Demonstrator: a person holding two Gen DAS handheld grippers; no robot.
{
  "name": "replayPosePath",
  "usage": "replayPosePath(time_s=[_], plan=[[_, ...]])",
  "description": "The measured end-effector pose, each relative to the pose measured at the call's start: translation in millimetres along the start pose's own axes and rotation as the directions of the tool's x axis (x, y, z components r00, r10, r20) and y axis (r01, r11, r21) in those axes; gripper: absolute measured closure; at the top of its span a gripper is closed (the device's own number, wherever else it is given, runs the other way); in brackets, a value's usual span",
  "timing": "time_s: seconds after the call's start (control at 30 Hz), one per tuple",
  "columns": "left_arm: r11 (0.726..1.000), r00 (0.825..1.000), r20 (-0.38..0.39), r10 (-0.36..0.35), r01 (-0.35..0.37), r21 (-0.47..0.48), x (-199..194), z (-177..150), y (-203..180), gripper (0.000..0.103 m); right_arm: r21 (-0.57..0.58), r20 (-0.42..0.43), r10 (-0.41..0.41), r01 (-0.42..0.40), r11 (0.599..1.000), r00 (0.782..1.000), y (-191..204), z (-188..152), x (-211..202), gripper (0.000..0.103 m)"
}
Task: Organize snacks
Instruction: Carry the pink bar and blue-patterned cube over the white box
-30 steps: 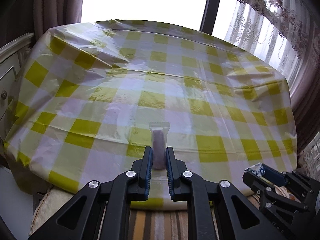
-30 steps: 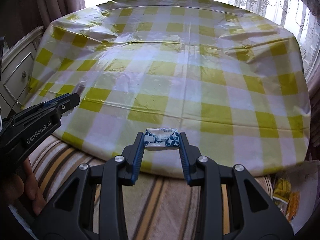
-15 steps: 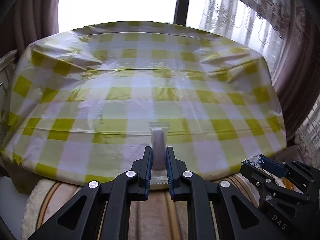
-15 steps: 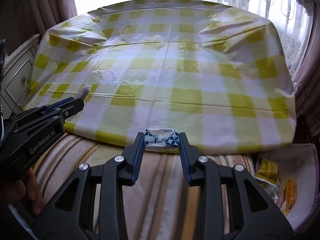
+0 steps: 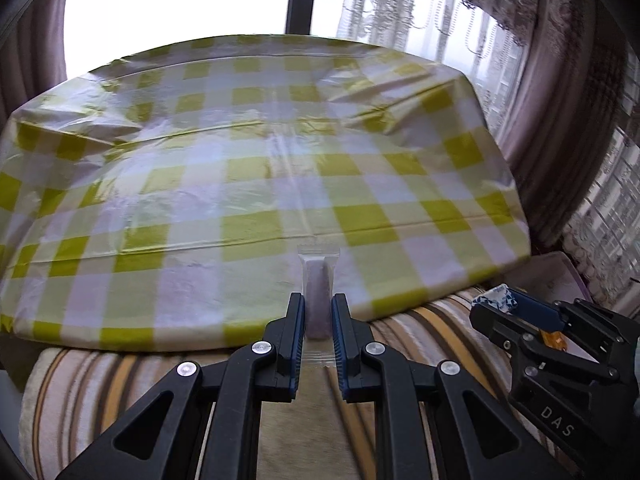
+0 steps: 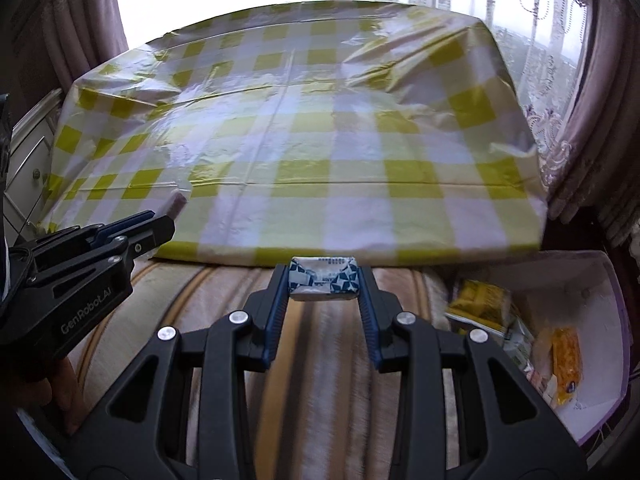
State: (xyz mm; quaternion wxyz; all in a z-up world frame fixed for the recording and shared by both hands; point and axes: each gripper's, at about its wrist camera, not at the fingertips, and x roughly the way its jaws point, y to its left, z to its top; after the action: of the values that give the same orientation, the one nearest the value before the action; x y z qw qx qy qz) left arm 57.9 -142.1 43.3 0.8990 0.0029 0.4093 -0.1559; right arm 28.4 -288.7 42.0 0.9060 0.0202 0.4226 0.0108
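My left gripper (image 5: 317, 308) is shut on a clear-wrapped purple snack bar (image 5: 318, 280) that stands upright between its jaws. My right gripper (image 6: 324, 280) is shut on a small blue-and-white wrapped snack (image 6: 323, 283), held crosswise. Both hang over a striped cushion (image 6: 328, 360), short of the near edge of the table with the yellow-checked cloth (image 5: 260, 168). The right gripper (image 5: 504, 300) shows at lower right in the left wrist view. The left gripper (image 6: 160, 224) shows at the left in the right wrist view. A white box (image 6: 600, 280) with several yellow snack packs (image 6: 480, 300) lies at lower right.
Curtains (image 5: 580, 100) hang to the right and a window (image 5: 180, 8) is behind the table. A white drawer cabinet (image 6: 28, 160) stands at the left. The striped cushion (image 5: 120, 380) runs along the table's near edge.
Both grippers have drawn back from the table toward me and turned right, each keeping its snack. The cushion and the white box have come into view.
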Motion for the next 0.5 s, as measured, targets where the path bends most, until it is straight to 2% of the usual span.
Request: replayPosePath(time_s=[0.2, 0.5], plan=[[0.999, 0.999, -0.022, -0.033, 0.033, 0.040, 1.2, -3.8, -22.7, 0.089, 0.027, 0.003, -0.020, 0.020, 0.999, 1.000, -21.2, -9.7, -9.6, 0.065], [0.988, 0.992, -0.053, -0.116, 0.120, 0.094, 3.9, -6.8, -61.8, 0.089, 0.087, 0.000, -0.068, 0.067, 0.994, 0.998, -59.8, -22.6, -21.9, 0.065]])
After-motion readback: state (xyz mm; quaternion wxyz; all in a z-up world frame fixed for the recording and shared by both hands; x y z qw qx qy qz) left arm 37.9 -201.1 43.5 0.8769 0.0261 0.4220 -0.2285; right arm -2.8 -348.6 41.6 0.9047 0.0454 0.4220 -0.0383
